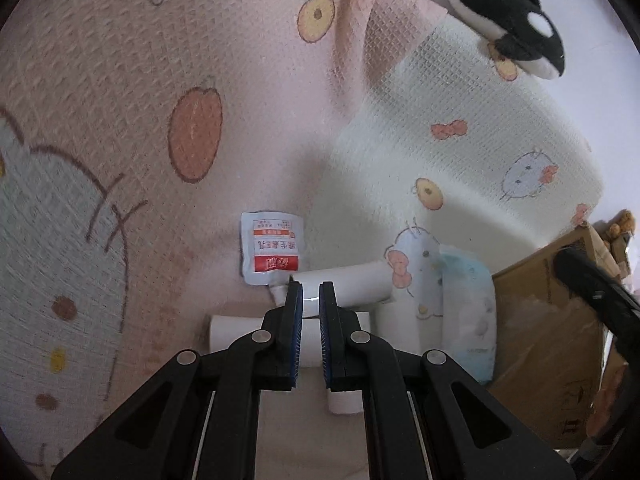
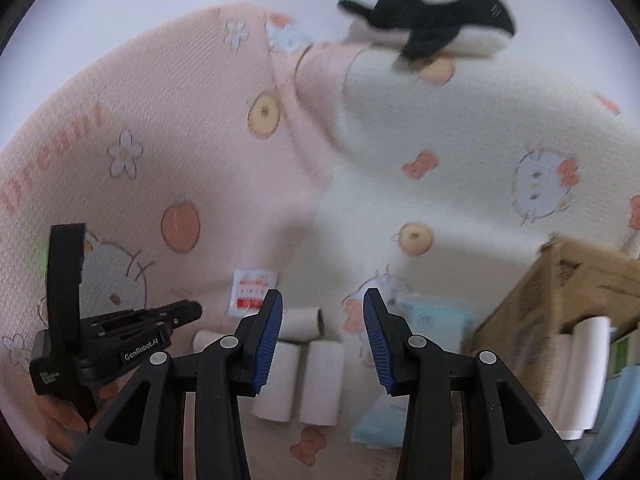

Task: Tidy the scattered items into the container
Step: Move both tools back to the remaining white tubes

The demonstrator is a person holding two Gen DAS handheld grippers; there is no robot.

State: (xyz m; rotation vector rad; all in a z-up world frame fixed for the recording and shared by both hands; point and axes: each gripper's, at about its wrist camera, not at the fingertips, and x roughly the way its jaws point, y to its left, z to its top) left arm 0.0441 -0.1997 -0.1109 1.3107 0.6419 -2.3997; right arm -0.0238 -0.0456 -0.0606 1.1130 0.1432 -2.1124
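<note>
Several white paper tubes [image 2: 320, 382] lie on the pink cartoon-print bedspread [image 1: 120, 120]. A white and red sachet [image 1: 272, 250] lies just beyond them, and a light blue tissue pack [image 1: 468, 312] lies to their right. My left gripper [image 1: 310, 292] hovers over the tubes [image 1: 344, 286], its jaws a narrow gap apart and nothing between them. My right gripper [image 2: 323, 300] is open and empty above the tubes. The cardboard box [image 2: 560, 304] stands at the right with a white tube [image 2: 580, 376] inside. The left gripper also shows in the right wrist view [image 2: 192, 310].
A black and white orca plush [image 2: 436, 16] lies on a white cartoon-print pillow [image 1: 460, 140] at the back. The box also shows in the left wrist view [image 1: 548, 340], with the right gripper's dark body in front of it.
</note>
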